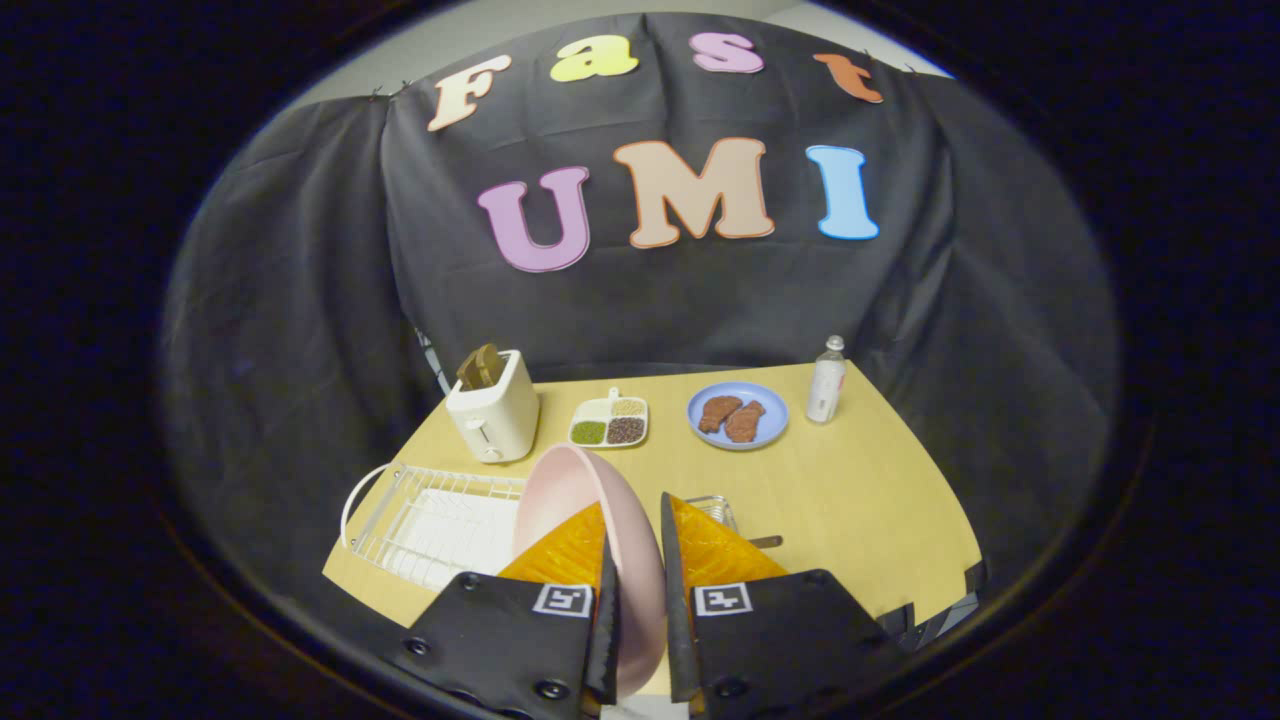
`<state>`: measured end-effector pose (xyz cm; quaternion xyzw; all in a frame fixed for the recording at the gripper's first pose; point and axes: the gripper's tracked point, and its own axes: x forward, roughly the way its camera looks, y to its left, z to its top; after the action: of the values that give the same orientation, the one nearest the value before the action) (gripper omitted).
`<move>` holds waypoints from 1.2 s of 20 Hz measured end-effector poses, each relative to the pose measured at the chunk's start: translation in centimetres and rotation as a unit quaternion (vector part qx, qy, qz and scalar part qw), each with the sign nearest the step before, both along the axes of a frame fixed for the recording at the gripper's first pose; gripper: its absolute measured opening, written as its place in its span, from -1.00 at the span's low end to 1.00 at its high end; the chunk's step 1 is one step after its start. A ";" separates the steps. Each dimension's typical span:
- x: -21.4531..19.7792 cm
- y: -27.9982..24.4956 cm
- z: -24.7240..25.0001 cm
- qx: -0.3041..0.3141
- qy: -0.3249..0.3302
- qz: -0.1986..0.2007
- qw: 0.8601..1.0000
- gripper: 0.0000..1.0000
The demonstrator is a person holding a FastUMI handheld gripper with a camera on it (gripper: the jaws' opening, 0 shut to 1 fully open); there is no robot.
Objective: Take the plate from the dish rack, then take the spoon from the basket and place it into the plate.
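Note:
A pink plate (575, 500) stands on edge between my two fingers, and my gripper (637, 560) is shut on its rim, holding it above the table. The white wire dish rack (430, 520) lies to the left of the fingers, with no dishes standing in it. Just beyond the right finger I see part of a small wire basket (715, 508), and a brown spoon handle (766, 542) sticks out to its right. The rest of the spoon is hidden behind the right finger.
At the back of the wooden table (860, 500) stand a white toaster (493, 410) with toast, a divided dish of grains (608, 423), a blue plate with two brown pieces (737, 415) and a small bottle (826, 380).

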<state>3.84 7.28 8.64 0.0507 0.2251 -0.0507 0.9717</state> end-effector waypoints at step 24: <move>-3.7 -8.5 -22.4 0.102 0.038 0.005 0.994 -0.56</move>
<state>0.10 -1.18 -13.78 0.1467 0.2665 -0.0245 0.9523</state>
